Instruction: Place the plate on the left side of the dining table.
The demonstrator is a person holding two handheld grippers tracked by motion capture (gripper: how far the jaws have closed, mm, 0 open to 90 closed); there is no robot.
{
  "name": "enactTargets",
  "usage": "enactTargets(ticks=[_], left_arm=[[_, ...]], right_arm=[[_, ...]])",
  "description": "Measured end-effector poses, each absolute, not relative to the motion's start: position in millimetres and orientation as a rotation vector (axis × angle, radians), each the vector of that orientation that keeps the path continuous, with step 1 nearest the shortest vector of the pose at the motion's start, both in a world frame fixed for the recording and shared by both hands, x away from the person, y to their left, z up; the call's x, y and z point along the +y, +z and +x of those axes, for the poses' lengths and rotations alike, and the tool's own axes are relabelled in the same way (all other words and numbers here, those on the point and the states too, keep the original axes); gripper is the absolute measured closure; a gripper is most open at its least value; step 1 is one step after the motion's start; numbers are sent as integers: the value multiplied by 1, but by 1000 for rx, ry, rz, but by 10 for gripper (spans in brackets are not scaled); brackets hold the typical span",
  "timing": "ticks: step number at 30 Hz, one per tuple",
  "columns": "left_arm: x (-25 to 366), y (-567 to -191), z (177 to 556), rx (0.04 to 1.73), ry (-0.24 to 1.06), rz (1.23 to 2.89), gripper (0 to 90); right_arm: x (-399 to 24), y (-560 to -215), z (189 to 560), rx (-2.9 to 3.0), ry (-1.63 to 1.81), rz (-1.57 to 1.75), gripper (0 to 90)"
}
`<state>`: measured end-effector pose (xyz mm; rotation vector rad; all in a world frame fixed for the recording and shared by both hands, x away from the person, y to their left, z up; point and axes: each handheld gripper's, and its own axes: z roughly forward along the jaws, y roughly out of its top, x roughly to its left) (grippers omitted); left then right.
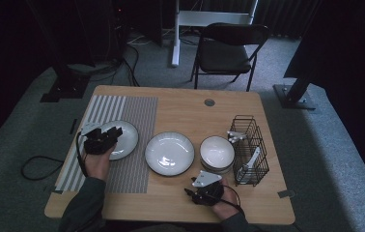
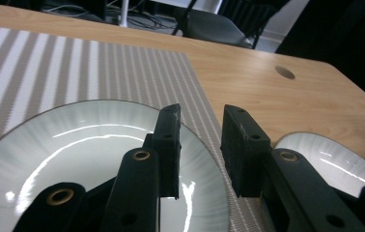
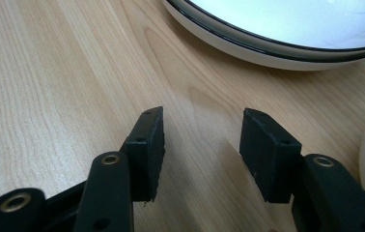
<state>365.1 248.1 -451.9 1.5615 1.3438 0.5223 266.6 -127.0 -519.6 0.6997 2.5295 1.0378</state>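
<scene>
A wooden table (image 1: 180, 104) carries everything here, with a black folding chair (image 1: 229, 48) standing on the carpet beyond its far edge. A grey striped placemat (image 1: 137, 116) covers the table's left part. On that mat lies a white plate (image 1: 125, 140), and the left gripper (image 1: 109, 135) hangs over its near-left portion; in the left gripper view its jaws stand apart above the plate's right rim (image 2: 74, 145), with nothing between them. A second, larger plate (image 1: 169, 153) rests on bare wood just right of the mat. Beside it sits a stack of white bowls (image 1: 217, 153), and next to that a black wire basket (image 1: 249, 150) holding white utensils. The right gripper (image 1: 204, 180) sits low at the table's near edge, just in front of the bowls, its jaws released over bare wood (image 3: 74, 72), grasping nothing.
</scene>
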Motion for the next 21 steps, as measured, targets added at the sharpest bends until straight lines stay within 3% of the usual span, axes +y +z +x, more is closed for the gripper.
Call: enactTargets(ticks=[21], left_arm=[[209, -452, 369, 1219, 452, 1656, 693]], right_arm=[[-135, -518, 263, 2560, 1026, 676, 490]])
